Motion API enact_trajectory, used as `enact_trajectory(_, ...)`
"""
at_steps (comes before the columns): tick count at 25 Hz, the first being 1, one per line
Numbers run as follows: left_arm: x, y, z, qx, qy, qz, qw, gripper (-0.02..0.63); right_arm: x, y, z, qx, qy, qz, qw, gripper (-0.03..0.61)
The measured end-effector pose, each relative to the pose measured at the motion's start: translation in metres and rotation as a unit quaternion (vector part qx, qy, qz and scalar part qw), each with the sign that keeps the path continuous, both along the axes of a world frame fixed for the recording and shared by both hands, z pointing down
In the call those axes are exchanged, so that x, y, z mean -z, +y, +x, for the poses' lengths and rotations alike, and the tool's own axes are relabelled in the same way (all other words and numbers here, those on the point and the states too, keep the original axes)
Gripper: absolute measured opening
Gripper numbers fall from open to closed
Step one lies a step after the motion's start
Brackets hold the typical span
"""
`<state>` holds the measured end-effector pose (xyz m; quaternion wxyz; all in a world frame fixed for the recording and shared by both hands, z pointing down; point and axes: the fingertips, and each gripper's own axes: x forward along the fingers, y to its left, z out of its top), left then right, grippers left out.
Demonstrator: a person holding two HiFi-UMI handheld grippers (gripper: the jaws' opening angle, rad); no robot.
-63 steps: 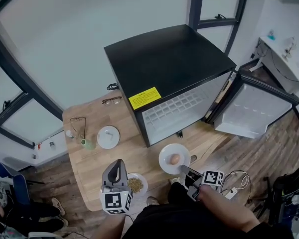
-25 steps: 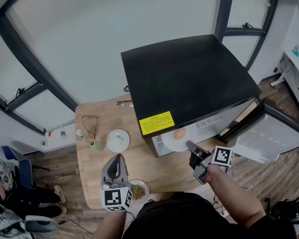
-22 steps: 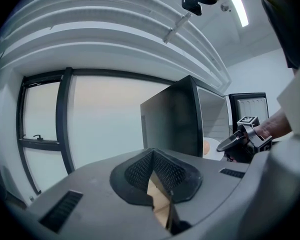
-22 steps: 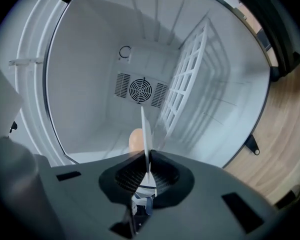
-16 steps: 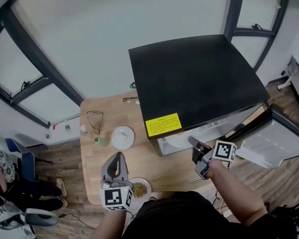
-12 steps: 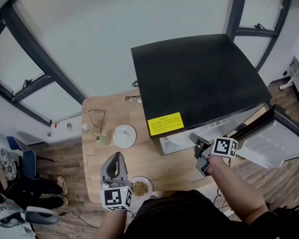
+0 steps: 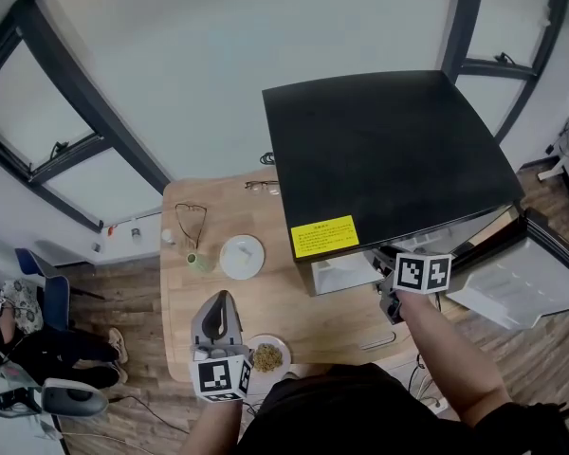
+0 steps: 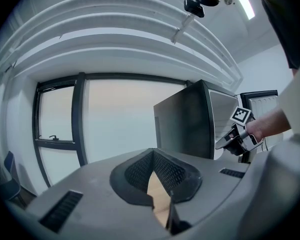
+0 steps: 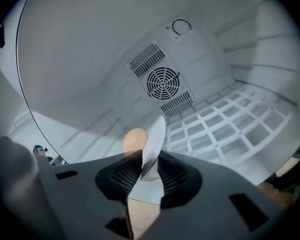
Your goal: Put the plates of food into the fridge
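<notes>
While its jaws have just been opening, the right gripper (image 9: 146,163) straddles the rim of the plate (image 9: 155,133) inside the fridge (image 7: 389,150); the left gripper (image 7: 222,300) is closed, empty.

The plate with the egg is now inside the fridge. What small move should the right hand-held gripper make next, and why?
Probably draw the right hand-held gripper straight back out of the fridge. Its jaws have just been opening, yet the rim of the plate with the egg sits between them, so a sideways or lifting pull might drag the plate along.
</notes>
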<state>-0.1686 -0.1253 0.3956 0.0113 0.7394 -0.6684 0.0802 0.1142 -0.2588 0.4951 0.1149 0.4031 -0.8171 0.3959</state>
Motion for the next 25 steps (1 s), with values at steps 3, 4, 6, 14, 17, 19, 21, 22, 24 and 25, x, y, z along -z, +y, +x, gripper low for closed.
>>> enact_trajectory(3,0.0,0.003,0.0,0.005,-0.007,0.0,1.0,0.003,-0.001,-0.007,-0.001,0.019,0.048,0.023,0.998,0.124)
enact_trajectory(4,0.0,0.005,-0.001,0.008,-0.008,-0.001,0.9999,0.003,-0.002,-0.01,-0.001,0.021,0.061,0.028,0.998,0.13)
enact_trajectory(6,-0.001,0.007,-0.002,0.012,-0.009,-0.002,0.9999,0.003,-0.005,-0.015,0.001,0.021,0.086,0.036,0.995,0.142)
enact_trajectory(14,-0.001,0.019,0.0,0.027,-0.02,-0.008,0.9994,0.003,-0.011,-0.026,0.012,0.032,0.184,0.086,0.979,0.196)
enact_trajectory(17,-0.001,0.024,0.002,0.035,-0.021,-0.01,0.9991,0.003,-0.011,-0.027,0.015,0.037,0.192,0.096,0.976,0.196)
enact_trajectory(19,0.0,0.025,0.004,0.042,-0.019,-0.01,0.9989,0.003,-0.008,-0.029,0.017,0.035,0.194,0.11,0.974,0.197)
enact_trajectory(21,0.0,0.027,0.006,0.046,-0.019,-0.011,0.9987,0.003,-0.003,-0.031,0.021,0.03,0.2,0.135,0.97,0.197)
enact_trajectory(22,-0.002,0.028,0.006,0.047,-0.022,-0.014,0.9986,0.003,0.0,-0.03,0.023,0.026,0.199,0.148,0.969,0.197)
enact_trajectory(24,-0.007,0.03,0.008,0.046,-0.025,-0.02,0.9984,0.003,0.007,-0.026,0.026,0.016,0.188,0.173,0.967,0.196)
enact_trajectory(25,-0.008,0.031,0.009,0.045,-0.024,-0.022,0.9985,0.003,0.011,-0.024,0.027,0.012,0.182,0.187,0.965,0.196)
